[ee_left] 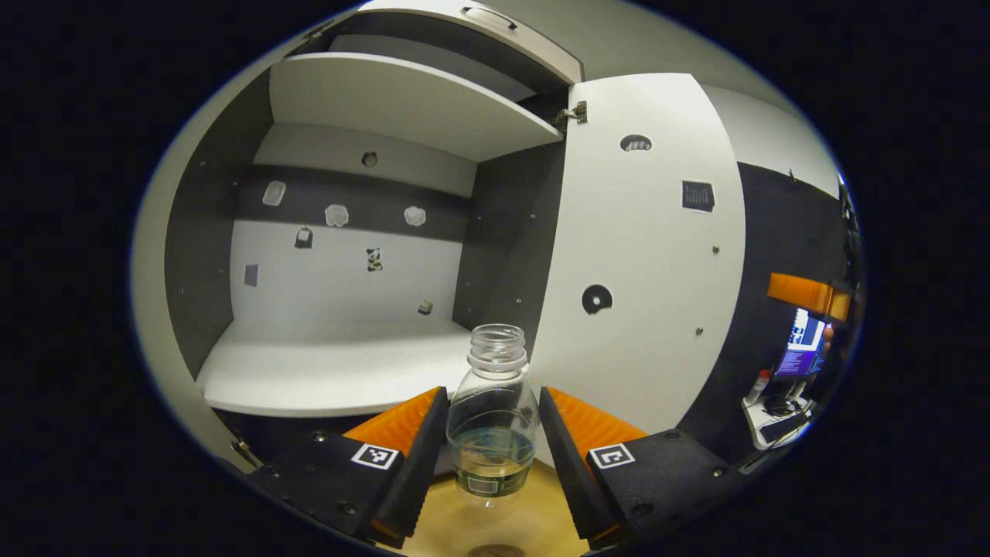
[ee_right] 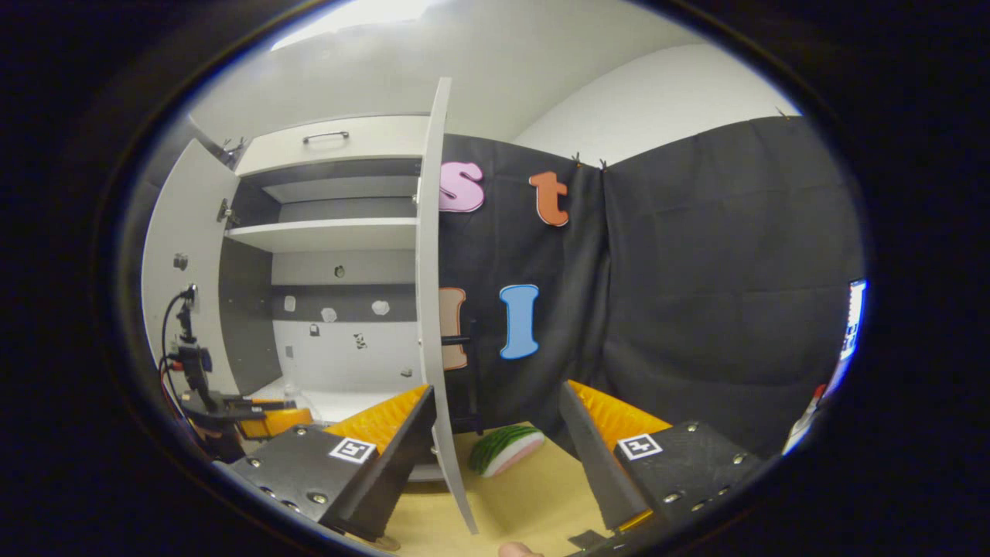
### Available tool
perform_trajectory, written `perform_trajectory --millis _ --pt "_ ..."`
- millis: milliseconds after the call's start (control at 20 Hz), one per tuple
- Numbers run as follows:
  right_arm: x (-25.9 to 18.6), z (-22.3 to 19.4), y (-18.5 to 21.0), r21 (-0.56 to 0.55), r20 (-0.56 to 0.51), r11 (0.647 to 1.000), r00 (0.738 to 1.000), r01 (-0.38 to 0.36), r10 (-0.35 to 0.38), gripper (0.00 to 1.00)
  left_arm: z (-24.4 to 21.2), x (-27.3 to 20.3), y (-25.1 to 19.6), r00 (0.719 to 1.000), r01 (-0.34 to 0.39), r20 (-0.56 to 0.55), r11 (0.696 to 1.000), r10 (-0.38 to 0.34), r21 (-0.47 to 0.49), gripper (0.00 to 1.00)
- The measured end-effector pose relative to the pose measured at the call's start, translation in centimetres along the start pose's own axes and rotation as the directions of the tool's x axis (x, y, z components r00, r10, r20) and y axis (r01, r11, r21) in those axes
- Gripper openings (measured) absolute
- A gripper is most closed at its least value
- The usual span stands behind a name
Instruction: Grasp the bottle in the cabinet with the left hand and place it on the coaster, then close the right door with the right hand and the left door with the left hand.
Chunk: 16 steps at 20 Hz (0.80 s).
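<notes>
**Bottle between left fingers, in front of open cabinet**

Left gripper view: clear bottle (ee_left: 493,422), uncapped, a little liquid low inside, upright between the fingers of the left gripper (ee_left: 493,449). Fingers spread to either side of the bottle with slim gaps showing; cannot tell whether either pad touches it. Beneath the bottle, a tan wooden table (ee_left: 541,518). At the very bottom edge, just in front of the bottle, the rim of a round dark coaster (ee_left: 496,551). Behind the bottle, the cabinet (ee_left: 340,309) standing open: white floor, white and grey back wall dotted with small marks, one white shelf (ee_left: 402,100) above. Right door (ee_left: 642,255) swung out, just right of the bottle, hinge at its top corner. Far right of the cabinet, black cloth wall, a lit screen (ee_left: 804,352) and a cluttered white ledge.

Right gripper view: right gripper (ee_right: 495,456) wide open, holding nothing, above the same tan table. Right door (ee_right: 437,309) seen edge-on, its lower edge between the fingers. Left door (ee_right: 182,271) open at the cabinet's far side. Low beside the left door, the left gripper (ee_right: 255,418) with black cables above it. Right of the cabinet, a watermelon slice (ee_right: 506,449) on the table, black cloth behind.
</notes>
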State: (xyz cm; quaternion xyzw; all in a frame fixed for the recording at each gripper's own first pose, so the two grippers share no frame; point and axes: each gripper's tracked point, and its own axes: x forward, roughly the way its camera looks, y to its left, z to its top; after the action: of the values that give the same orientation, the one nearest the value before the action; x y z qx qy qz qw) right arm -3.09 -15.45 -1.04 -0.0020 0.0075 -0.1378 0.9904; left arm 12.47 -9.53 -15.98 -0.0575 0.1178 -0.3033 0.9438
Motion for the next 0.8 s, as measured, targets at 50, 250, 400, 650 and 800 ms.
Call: perform_trajectory --millis 50,250,400,650,800 --pt "-0.1 0.2 0.0 0.000 0.003 1.000 1.000 0.002 -0.002 0.98 -1.8 -0.3 -0.4 1.000 0.021 -0.021 1.000 -0.021 -0.015 0.75" --pt "-0.4 -0.1 -0.2 -0.011 -0.001 1.000 1.000 0.012 -0.012 0.98 -7.7 -1.8 -0.3 0.995 0.043 -0.093 0.998 -0.048 -0.055 0.75" --pt "-0.3 -0.2 -0.5 -0.022 -0.007 1.000 1.000 0.022 -0.022 0.98 -11.3 -2.5 0.0 0.989 0.027 -0.142 0.996 -0.038 -0.081 0.75" --pt "-0.2 -0.2 -0.7 -0.035 -0.007 0.999 0.999 0.031 -0.031 0.98 -17.1 -2.8 0.3 0.971 -0.009 -0.238 0.997 -0.009 -0.076 0.75" --pt "-0.2 -0.5 -1.0 -0.038 -0.010 0.998 0.999 0.040 -0.040 0.97 -19.7 -2.7 0.3 0.959 -0.025 -0.285 0.998 0.006 -0.062 0.77"
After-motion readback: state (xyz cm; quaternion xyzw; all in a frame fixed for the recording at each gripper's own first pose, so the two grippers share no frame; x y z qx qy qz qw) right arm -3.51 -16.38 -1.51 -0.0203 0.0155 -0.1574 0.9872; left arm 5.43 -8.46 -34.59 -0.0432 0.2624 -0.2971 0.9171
